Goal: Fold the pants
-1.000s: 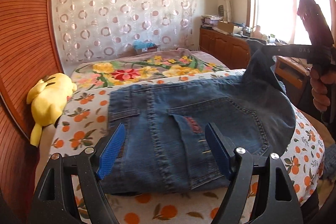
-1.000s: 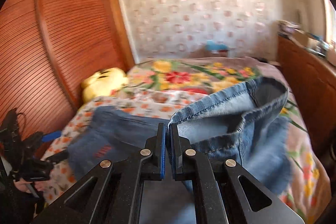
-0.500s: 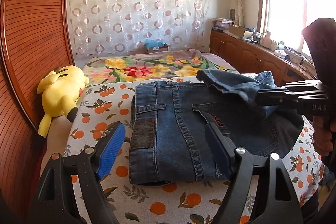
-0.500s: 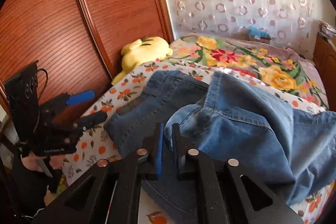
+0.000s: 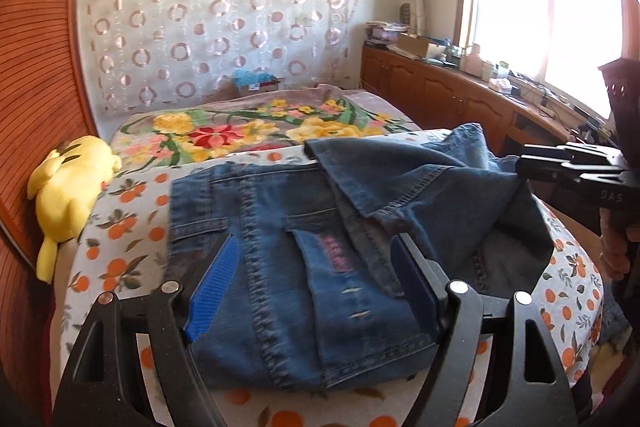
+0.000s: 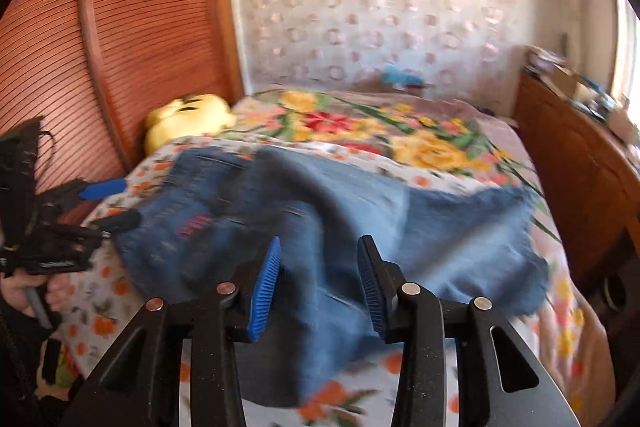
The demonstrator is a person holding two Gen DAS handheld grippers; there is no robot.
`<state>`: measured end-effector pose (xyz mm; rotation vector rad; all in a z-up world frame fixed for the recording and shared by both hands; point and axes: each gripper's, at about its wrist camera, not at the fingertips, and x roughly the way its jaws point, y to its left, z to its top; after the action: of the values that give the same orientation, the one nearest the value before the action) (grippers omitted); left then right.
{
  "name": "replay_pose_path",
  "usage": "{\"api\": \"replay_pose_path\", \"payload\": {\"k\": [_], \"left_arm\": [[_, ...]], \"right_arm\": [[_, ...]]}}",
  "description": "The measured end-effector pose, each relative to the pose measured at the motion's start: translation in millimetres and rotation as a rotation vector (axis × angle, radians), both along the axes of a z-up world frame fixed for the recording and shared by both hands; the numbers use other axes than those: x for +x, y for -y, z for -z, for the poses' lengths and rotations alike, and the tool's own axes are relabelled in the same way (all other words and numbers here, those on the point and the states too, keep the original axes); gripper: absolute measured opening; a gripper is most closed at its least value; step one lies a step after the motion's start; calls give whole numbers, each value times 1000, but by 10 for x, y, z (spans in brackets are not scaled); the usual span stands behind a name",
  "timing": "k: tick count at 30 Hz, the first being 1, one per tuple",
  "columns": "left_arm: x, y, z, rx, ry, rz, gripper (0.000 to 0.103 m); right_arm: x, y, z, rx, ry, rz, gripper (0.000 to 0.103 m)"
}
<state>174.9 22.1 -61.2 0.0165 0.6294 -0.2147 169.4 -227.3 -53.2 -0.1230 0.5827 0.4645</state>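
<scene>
Your right gripper (image 6: 318,283) is opening, its blue pads straddling but not pressing the folded-over leg of the blue denim jeans (image 5: 304,251). Your left gripper (image 5: 316,283) hovers wide open and empty above them. The jeans lie on the orange-print bed cover (image 5: 120,251), near a yellow plush toy (image 5: 68,195).

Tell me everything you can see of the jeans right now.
The jeans are blue denim, back side up, showing a rear pocket with pink stitching, a belt loop and seams. They lie partly folded on the orange-print bedspread, legs flopped unevenly over the seat. The right tongs are opening with cloth between the pads; the left tongs hover open above.
</scene>
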Motion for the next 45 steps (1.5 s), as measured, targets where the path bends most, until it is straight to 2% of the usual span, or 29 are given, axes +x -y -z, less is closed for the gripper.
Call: {"api": "replay_pose_path", "payload": {"k": [7,12,16,17,19,23,24,26,27,28,29,32,34,38,40,45], "left_arm": [[289,311,51,-38,-65,78,79],[395,424,61,-66,-95,94,79],[477,496,126,-70,-131,104,78],[498,522,158,-76,-146,118,71],[525,568,216,-83,-177,137,66],[559,634,288,-80,-203,151,45],[564,645,296,-84,-208,157,43],[559,645,286,-99,-203,172,30],[555,647,281,-104,-207,187,29],[547,664,277,-103,-210,199,23],[526,681,262,-96,-203,206,16],[413,702,164,-73,-159,222,10],[303,660,22,-57,-107,214,10],[99,392,-293,-79,-33,188,10],[-3,206,-433,-108,-17,193,10],[-200,-184,-644,-99,32,129,10]], "right_arm": [[-69,154,274,30,-49,109,46],[-160,209,274,54,-77,136,46],[-260,181,316,33,-89,157,46],[-275,166,326,33,-98,161,46],[-338,134,331,29,-114,183,46],[-478,135,311,35,-115,189,46],[-481,136,320,33,-118,190,47],[-484,137,334,34,-132,194,47],[-469,156,339,40,-139,196,47],[-487,165,322,52,-140,201,47],[-468,192,311,63,-141,206,47],[-457,269,325,74,-140,217,47],[-443,277,346,77,-139,220,47],[-406,290,365,64,-143,216,47],[-413,264,353,55,-136,200,47],[-402,195,239,81,-116,151,47]]}}
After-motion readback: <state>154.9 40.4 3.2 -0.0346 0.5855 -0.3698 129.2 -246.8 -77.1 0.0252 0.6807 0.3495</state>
